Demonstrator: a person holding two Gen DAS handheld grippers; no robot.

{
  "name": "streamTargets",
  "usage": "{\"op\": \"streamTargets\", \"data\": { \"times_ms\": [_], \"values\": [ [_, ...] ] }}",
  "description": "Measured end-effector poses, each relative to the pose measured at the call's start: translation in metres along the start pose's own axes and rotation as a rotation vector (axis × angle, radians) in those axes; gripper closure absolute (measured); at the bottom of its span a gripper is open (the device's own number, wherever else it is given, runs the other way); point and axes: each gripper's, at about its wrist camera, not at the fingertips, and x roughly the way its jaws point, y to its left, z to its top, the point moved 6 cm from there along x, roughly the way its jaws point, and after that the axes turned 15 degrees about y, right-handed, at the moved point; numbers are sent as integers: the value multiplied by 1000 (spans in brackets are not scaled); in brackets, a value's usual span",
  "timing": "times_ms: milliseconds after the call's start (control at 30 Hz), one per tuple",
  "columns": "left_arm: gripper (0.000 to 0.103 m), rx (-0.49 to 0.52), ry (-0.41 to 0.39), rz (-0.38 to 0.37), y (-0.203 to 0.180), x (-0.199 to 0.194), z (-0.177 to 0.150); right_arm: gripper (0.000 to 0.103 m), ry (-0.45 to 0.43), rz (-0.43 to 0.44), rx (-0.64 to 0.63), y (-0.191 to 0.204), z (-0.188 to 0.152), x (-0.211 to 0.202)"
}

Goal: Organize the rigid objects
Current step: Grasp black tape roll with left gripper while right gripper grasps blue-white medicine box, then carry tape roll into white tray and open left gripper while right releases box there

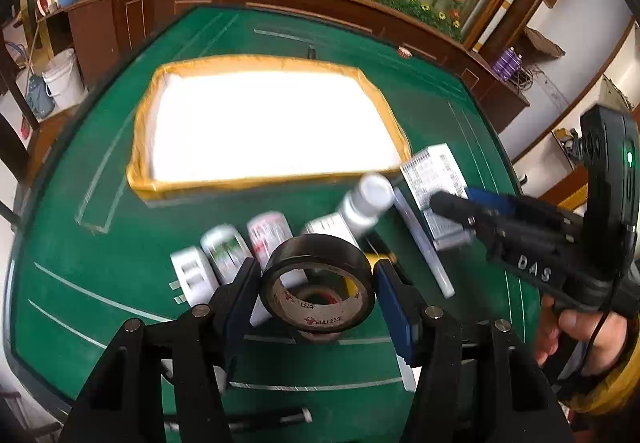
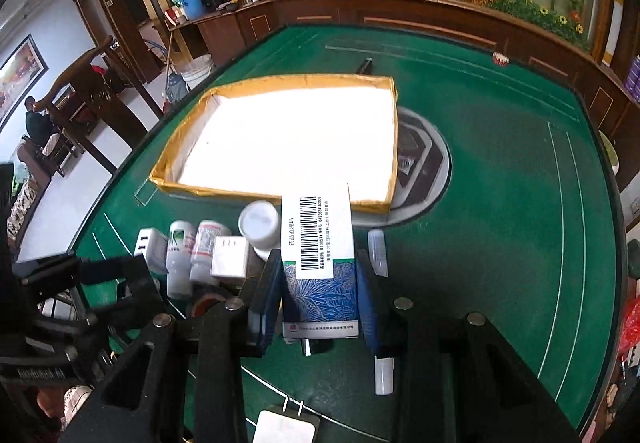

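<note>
Two hand-held grippers work over a green felt table (image 2: 500, 203), each carrying one item clear of the cloth. The left gripper (image 1: 318, 283) pinches a roll of black tape (image 1: 318, 285) between its blue pads, the roll lying on edge across the jaws; the cardboard core bears red print reading "BULL". The right gripper (image 2: 318, 295) is clamped on a medicine box (image 2: 320, 263), white above and blue with a leaf pattern below, a barcode label running up its face beside lines of Chinese print too small to read with confidence. In the left wrist view the same gripper shows at three o'clock, its body marked "DAS", a green light glowing on the housing and a hand (image 1: 576, 335) on its grip.

A shallow tray (image 2: 384, 203) with yellow-taped walls sits at twelve o'clock from both tools, its white floor washed out by glare. At about ten o'clock from the held box lie two labelled white bottles (image 2: 192, 255) on their sides, a white-capped bottle (image 2: 260, 227) and what look like white plug adapters (image 2: 230, 257). A clear stick (image 2: 378, 247) lies just right of the box.
</note>
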Motion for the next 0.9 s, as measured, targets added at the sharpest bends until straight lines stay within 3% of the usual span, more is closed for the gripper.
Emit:
{"op": "streamTargets", "data": {
  "times_ms": [400, 700, 900],
  "values": [
    [41, -1, -38, 58, 24, -1, 65, 70, -21, -10, -9, 5, 40, 2],
    [41, -46, -1, 69, 52, 28, 111, 70, 15, -19, 16, 4, 85, 26],
    [41, -86, 55, 71, 74, 56, 122, 70, 67, -31, 24, 4, 103, 55]
  ]
}}
